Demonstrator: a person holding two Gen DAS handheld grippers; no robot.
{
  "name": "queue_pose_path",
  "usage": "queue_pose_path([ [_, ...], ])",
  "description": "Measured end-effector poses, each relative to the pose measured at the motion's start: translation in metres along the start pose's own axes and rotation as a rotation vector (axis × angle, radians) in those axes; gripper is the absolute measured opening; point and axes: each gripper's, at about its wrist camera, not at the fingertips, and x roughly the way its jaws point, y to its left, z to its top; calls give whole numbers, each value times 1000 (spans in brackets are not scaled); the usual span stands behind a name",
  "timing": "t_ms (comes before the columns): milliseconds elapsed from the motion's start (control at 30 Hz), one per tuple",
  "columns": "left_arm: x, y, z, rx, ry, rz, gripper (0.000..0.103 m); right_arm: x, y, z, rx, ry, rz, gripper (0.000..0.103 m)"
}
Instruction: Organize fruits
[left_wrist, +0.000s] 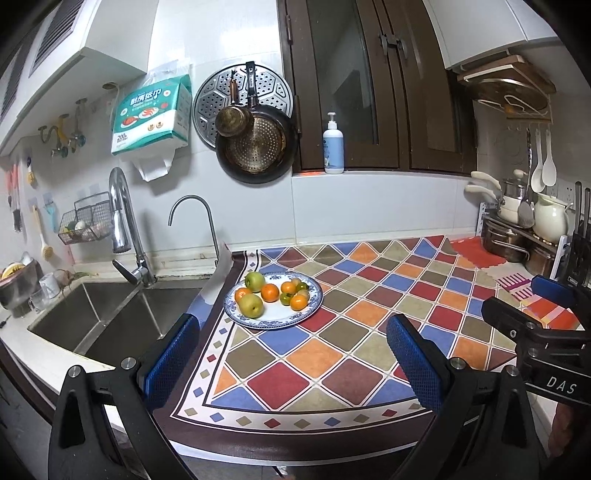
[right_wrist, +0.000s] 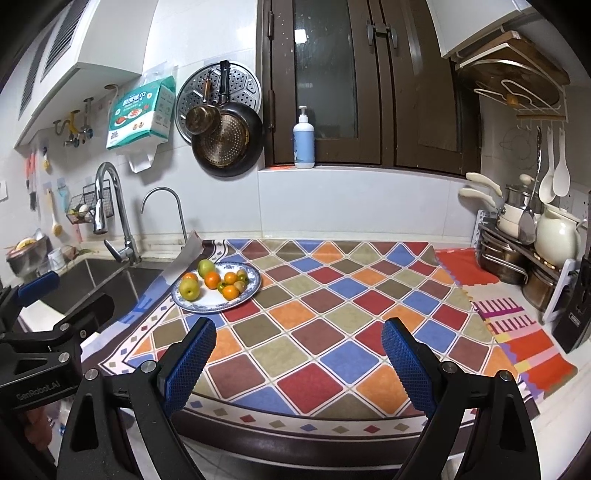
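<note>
Tiled kitchen wall (left_wrist: 369, 206) — diamond-patterned mat (right_wrist: 332, 314) beside steel sink (left_wrist: 110, 317).

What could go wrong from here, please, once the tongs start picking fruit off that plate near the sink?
1. The blue-and-white patterned plate sits near the mat's edge beside the steel sink; a nudged round fruit could roll in.
2. The green apples and small orange tangerines lie close together, so closing on one may push its neighbours.
3. The open left tongs and open right tongs hover side by side and could collide reaching for the plate.
</note>
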Motion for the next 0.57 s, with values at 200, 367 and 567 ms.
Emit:
queue_pose_path([
  [200, -1, -1, 0, -1, -1, 2, 103, 0, 0, 0, 1, 1, -1, 92],
  [367, 1, -1, 0, -2, 11, 2, 103, -3, -1, -1, 3, 3, -2, 92],
  [567, 8, -1, 2, -6, 21, 2, 103, -1, -2, -1, 5, 15, 0, 92],
])
